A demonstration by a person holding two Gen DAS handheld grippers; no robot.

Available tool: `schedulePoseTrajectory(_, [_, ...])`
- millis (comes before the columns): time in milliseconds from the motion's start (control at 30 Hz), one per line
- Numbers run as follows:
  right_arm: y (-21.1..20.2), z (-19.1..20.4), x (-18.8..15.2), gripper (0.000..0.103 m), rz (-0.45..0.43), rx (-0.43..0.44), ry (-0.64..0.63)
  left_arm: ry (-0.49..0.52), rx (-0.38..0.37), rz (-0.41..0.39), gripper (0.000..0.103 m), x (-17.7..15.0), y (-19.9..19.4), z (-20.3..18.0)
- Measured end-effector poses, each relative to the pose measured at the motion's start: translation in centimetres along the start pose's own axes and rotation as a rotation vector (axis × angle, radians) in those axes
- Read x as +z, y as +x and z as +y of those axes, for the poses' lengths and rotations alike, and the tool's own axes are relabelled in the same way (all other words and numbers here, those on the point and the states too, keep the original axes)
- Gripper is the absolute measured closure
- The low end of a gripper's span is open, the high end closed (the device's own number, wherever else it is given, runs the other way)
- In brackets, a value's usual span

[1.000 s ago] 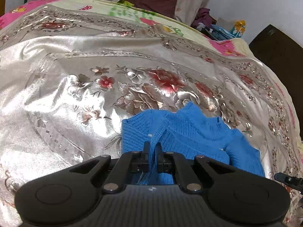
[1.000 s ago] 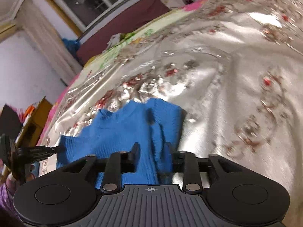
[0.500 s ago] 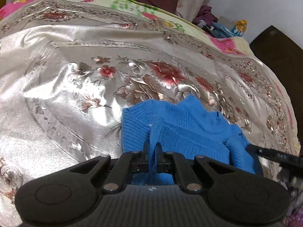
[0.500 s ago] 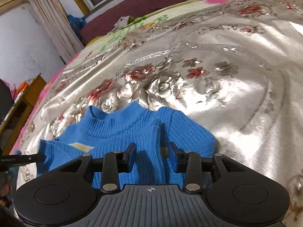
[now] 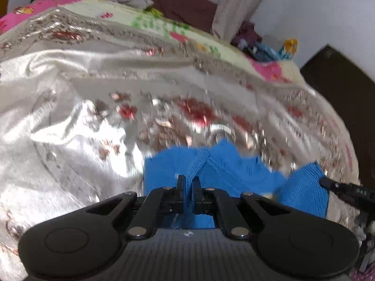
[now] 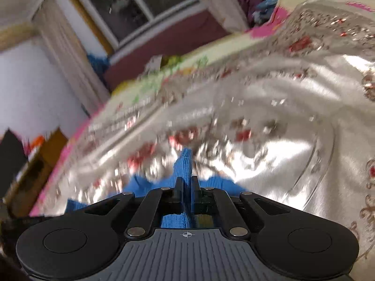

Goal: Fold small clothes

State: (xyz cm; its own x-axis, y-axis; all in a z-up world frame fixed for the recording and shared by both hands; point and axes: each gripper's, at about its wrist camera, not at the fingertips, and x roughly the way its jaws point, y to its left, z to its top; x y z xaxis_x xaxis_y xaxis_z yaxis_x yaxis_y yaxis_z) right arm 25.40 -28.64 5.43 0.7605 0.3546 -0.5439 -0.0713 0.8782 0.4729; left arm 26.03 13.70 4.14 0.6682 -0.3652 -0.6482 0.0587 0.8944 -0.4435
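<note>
Blue knitted sweater (image 5: 225, 164) lies crumpled on a silver floral bedspread (image 5: 70, 117), near the cameras. Left tongs (image 5: 188, 182) pinch a raised ridge of its knit; right tongs (image 6: 186, 183), which have just been closing, now pinch another ridge. Judging by the rumpled cloth, folding is at an early stage: both grips are set, no neat fold shows.

One blue sweater (image 5: 222, 164) on one silver floral bedspread (image 5: 70, 121) — two grippers — left gripper (image 5: 188, 182), right gripper (image 6: 186, 185).
</note>
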Motion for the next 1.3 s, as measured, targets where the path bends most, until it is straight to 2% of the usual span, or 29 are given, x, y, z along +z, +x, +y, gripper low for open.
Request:
schedulePoseTrajectory(100, [-0.6, -0.8, 0.7, 0.098, -0.072, -0.024, 0.047, -0.024, 0.012, -0.042, 0.093, 0.9, -0.2, 0.5])
schedulePoseTrajectory(167, [0.1, -1.9, 0.6, 0.098, -0.082, -0.044, 0.100, -0.050, 0.022, -0.059, 0.093, 1.0, 0.2, 1.0])
schedulePoseTrajectory(267, [2.4, -3.2, -1.0, 0.098, -0.038, -0.141, 0.096, -0.072, 0.075, -0.055, 0.093, 0.6, 1.8, 1.9])
schedulePoseTrajectory(367, [3.7, -4.4, -3.0, 0.098, 0.028, -0.186, 0.108, -0.115, 0.107, -0.005, 0.093, -0.4, 3.3, 3.4])
schedulePoseTrajectory(533, [3.9, -4.9, -3.7, 0.093, 0.058, -0.194, 0.115, -0.100, 0.140, 0.019, 0.092, -1.1, 3.6, 3.7])
schedulePoseTrajectory(733, [1.9, -3.7, -2.9, 0.091, -0.013, -0.234, 0.054, -0.095, 0.169, -0.026, 0.090, -0.4, 2.3, 3.2])
schedulePoseTrajectory(833, [0.6, -2.5, -3.4, 0.091, -0.025, -0.208, 0.025, -0.090, 0.159, -0.044, 0.089, -0.6, 1.2, 2.5])
schedulePoseTrajectory(1033, [-0.1, 0.2, -7.0, 0.091, 0.061, -0.125, -0.074, 0.020, 0.097, -0.018, 0.086, -4.5, -0.7, -1.3])
schedulePoseTrajectory(1133, [1.1, 0.1, -8.4, 0.094, 0.114, -0.195, -0.115, 0.063, 0.104, 0.028, 0.084, -6.8, -0.4, -2.4])
schedulePoseTrajectory(1233, [1.9, -0.9, -8.1, 0.100, 0.118, -0.218, -0.094, 0.059, 0.140, 0.083, 0.084, -8.4, 1.0, -2.1])
schedulePoseTrajectory(1300, [2.0, -1.5, -7.5, 0.103, 0.127, -0.222, -0.048, 0.045, 0.151, 0.081, 0.084, -8.8, 1.1, -1.6])
